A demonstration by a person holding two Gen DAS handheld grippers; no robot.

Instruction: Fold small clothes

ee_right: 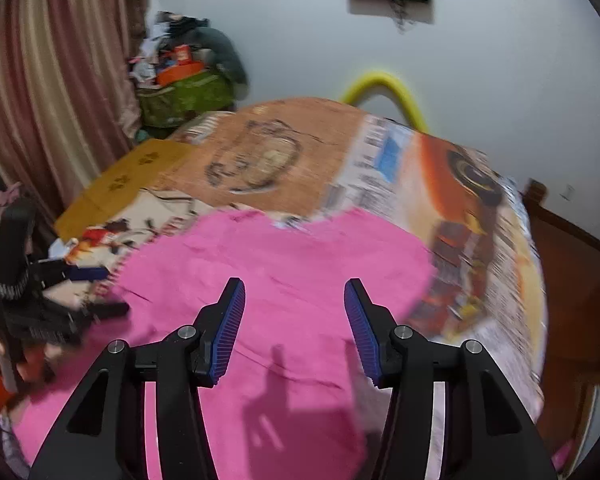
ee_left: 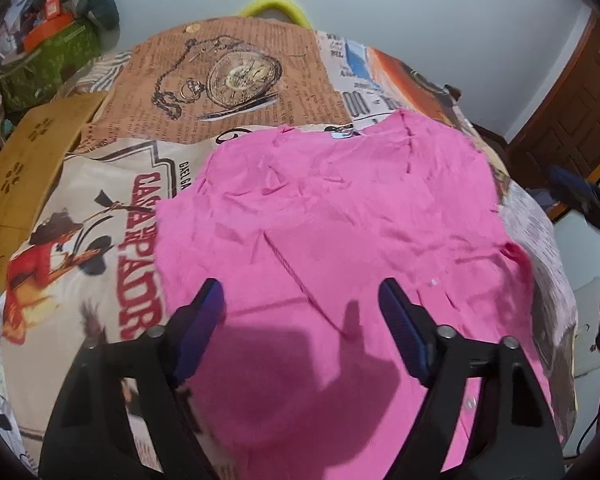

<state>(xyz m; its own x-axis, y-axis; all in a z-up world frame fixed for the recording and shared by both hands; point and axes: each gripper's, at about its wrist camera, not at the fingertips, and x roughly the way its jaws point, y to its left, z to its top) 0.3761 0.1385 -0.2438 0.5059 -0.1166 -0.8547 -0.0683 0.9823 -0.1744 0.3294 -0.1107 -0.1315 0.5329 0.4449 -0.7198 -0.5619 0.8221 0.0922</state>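
Observation:
A pink garment (ee_left: pixel 340 216) lies spread and wrinkled on a table covered with a printed cloth (ee_left: pixel 228 80); small white buttons show along its right side. My left gripper (ee_left: pixel 302 292) hovers over the garment's near part, open, with nothing between its blue pads. In the right wrist view the same pink garment (ee_right: pixel 284 264) fills the near table, and my right gripper (ee_right: pixel 295 292) hangs above it, open and empty. The left gripper (ee_right: pixel 80 280) shows blurred at that view's left edge. The right gripper (ee_left: pixel 580 196) appears as a dark blur at the left wrist view's right edge.
A brown cardboard sheet (ee_left: pixel 32 160) lies at the table's left edge. A green bag with clutter (ee_right: pixel 184 92) stands against the wall by a striped curtain (ee_right: pixel 48 80). A yellow hoop (ee_right: pixel 384 88) rises behind the table. A wooden door (ee_left: pixel 572 112) is at the right.

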